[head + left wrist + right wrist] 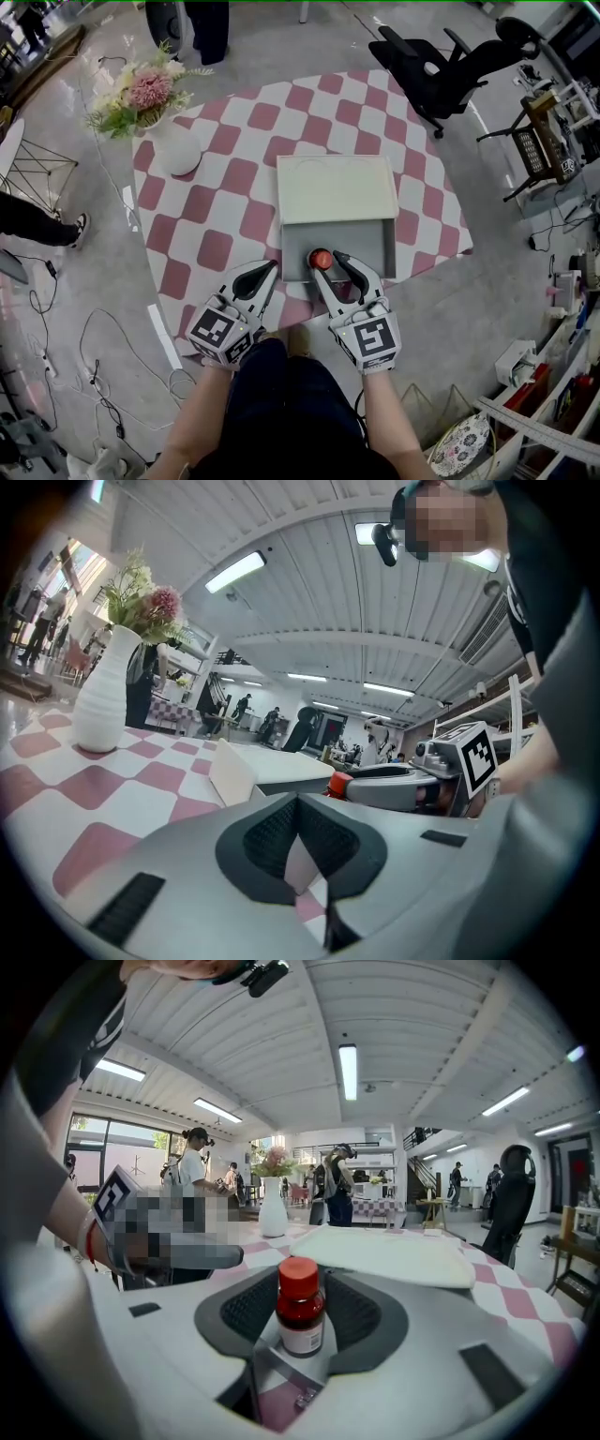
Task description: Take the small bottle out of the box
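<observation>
On the checked tablecloth (225, 178), the small bottle (301, 1324) stands inside the box (380, 253), by its near wall. The right gripper (331, 267) has its jaws spread round it, not pressing. Best close squarely below the cap, then lift straight up. The left gripper (298, 803) is pressed together, empty.

Bright, even light from ceiling lamps (349, 1071) gives soft shadows, sheen on the floor (262, 37), and fisheye-bent, dark-cornered edges.

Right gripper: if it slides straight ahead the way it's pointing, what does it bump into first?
The small bottle with the red cap. It stands right between the open fingers of the right gripper, so it comes first, probably almost at once. The pale box lid lies further behind it.
</observation>
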